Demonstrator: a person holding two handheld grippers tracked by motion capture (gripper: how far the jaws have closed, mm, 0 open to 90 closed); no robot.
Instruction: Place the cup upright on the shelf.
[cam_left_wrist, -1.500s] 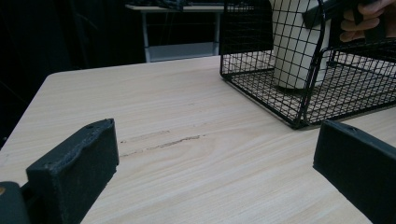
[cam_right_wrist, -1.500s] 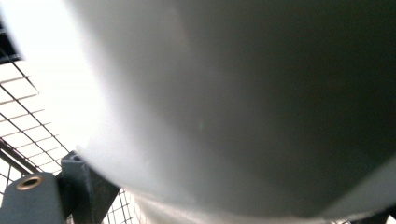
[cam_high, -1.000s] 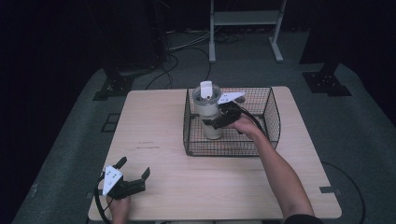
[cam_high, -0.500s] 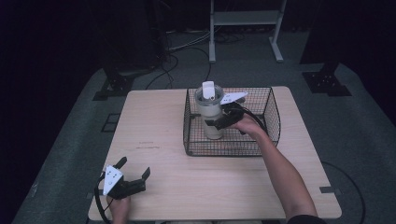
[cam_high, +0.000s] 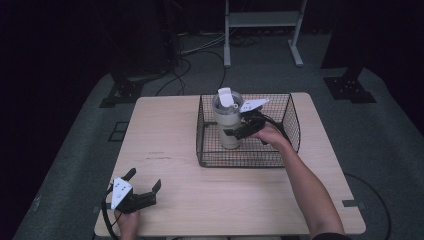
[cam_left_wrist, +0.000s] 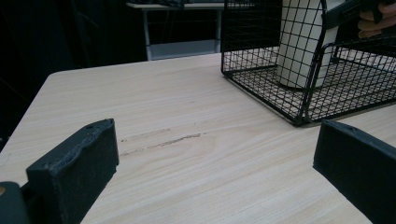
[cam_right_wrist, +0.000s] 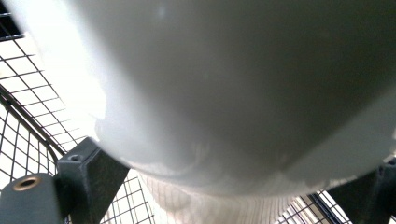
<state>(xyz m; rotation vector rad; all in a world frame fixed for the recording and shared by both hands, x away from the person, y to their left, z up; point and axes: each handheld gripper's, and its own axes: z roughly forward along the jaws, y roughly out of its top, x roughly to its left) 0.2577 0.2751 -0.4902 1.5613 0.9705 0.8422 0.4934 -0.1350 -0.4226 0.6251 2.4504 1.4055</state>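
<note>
Right gripper has its jaws either side of the tall cream-white cylindrical tumbler with a clear flip lid, pads against its wall about mid-height, so holding it, probably to lift it out. Tumbler stands upright right in front of this gripper, inside the black wire mesh basket that surrounds both. Gripper comes in over the basket's near rim, likely because the walls block a lower approach. Right gripper view is close on the tumbler wall bulging between the two jaw pads, mesh behind; contact reads better there than from above. Left gripper rests on the light wooden table, jaws wide, nothing between them, parked well away from the basket. Left gripper view looks ahead to the basket side-on, with the tumbler base on its floor.
</note>
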